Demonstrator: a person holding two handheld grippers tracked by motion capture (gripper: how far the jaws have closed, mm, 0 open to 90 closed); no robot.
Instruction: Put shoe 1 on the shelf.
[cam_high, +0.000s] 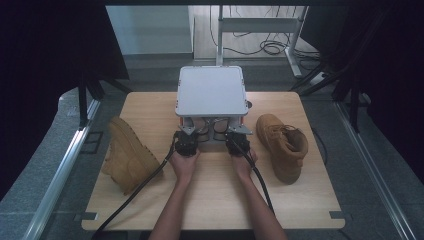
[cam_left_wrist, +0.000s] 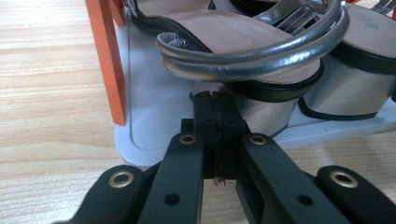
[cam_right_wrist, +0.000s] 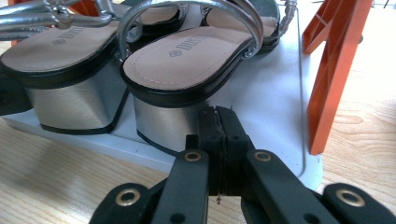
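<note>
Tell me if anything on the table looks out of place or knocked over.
Yes: the left boot lies tipped on its side with its sole showing, while the right boot stands upright. The sandals sit neatly on the rack's lower shelf.

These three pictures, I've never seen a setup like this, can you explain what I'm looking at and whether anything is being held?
A person at a light wooden table holds a black two-jaw tool in each hand: the left gripper and the right gripper.

The wide picture comes from a camera above the table. The other two come from cameras riding on each gripper, looking along its jaws.

On the table stands a small grey two-level rack with orange legs. On its lower shelf sit silver strappy block-heeled sandals. A tan suede boot lying on its side is at the left, an upright tan suede boot at the right.

Both grippers are shut, close to the sandal heels, holding nothing.
</note>
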